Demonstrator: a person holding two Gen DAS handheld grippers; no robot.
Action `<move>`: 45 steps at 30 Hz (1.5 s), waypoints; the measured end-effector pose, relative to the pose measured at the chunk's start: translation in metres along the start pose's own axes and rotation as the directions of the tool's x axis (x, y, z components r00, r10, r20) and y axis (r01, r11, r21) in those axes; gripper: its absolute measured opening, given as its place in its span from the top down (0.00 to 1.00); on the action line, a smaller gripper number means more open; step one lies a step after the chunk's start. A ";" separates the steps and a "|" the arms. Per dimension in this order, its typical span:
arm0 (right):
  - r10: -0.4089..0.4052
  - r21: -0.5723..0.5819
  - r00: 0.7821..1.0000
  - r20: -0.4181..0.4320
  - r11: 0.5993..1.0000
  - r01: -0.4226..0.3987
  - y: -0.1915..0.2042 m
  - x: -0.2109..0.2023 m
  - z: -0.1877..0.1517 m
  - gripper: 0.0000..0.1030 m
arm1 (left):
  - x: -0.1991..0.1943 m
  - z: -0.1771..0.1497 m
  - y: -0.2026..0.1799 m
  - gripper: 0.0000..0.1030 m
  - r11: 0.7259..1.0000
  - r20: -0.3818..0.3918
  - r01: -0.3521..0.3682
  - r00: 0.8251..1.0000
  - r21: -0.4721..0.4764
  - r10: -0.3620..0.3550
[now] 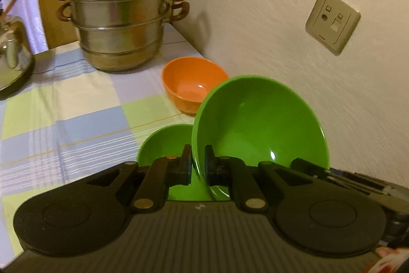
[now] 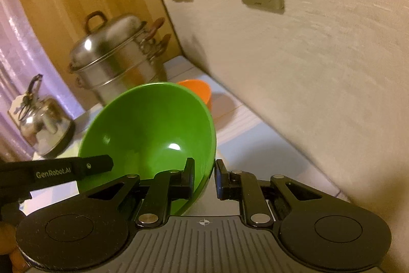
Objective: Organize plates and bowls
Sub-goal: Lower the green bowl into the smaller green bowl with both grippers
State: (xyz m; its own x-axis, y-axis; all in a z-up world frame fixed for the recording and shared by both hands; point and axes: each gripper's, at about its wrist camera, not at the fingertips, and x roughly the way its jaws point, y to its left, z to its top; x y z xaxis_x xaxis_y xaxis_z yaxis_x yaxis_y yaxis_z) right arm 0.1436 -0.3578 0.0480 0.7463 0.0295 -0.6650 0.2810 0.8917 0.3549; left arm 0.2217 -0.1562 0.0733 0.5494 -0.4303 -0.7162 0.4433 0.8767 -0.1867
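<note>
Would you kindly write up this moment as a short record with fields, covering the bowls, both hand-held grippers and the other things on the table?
held bowl: large green bowl, tilted, lifted off the table
left hand-held gripper: shut on the large green bowl's rim
right hand-held gripper: shut on the same bowl's rim, opposite side
second bowl: smaller green bowl, on the checked tablecloth, below the held one
third bowl: orange bowl, upright, near the wall
other items: steel steamer pot with lid; kettle at left
</note>
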 end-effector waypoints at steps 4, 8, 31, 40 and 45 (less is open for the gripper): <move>0.020 -0.012 1.000 -0.012 1.000 -0.020 0.012 -0.015 -0.015 0.85 | -0.025 -0.017 0.007 0.93 1.000 0.015 -0.016 1.000 -0.011 0.016; 0.034 -0.035 0.999 -0.022 0.999 -0.035 0.022 -0.029 -0.029 0.85 | -0.043 -0.041 0.015 0.93 0.999 0.017 -0.026 1.000 -0.040 0.026; 0.024 -0.139 0.994 -0.106 0.990 -0.039 0.030 -0.050 -0.101 0.85 | -0.065 -0.126 0.029 0.92 0.991 -0.011 -0.050 0.999 -0.120 0.049; 0.026 -0.133 0.994 -0.102 0.990 -0.040 0.028 -0.049 -0.098 0.85 | -0.061 -0.120 0.028 0.92 0.991 -0.008 -0.036 0.999 -0.132 0.035; 0.028 -0.134 0.996 -0.090 0.990 -0.040 0.027 -0.045 -0.088 0.85 | -0.052 -0.104 0.029 0.92 0.991 -0.003 -0.028 1.000 -0.127 0.028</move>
State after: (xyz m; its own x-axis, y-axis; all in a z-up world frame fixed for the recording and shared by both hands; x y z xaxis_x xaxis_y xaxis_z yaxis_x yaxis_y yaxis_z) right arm 0.0650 -0.2957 0.0297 0.6966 0.0951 -0.7111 0.1674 0.9423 0.2900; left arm 0.1321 -0.0864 0.0348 0.5597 -0.4051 -0.7229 0.3338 0.9087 -0.2507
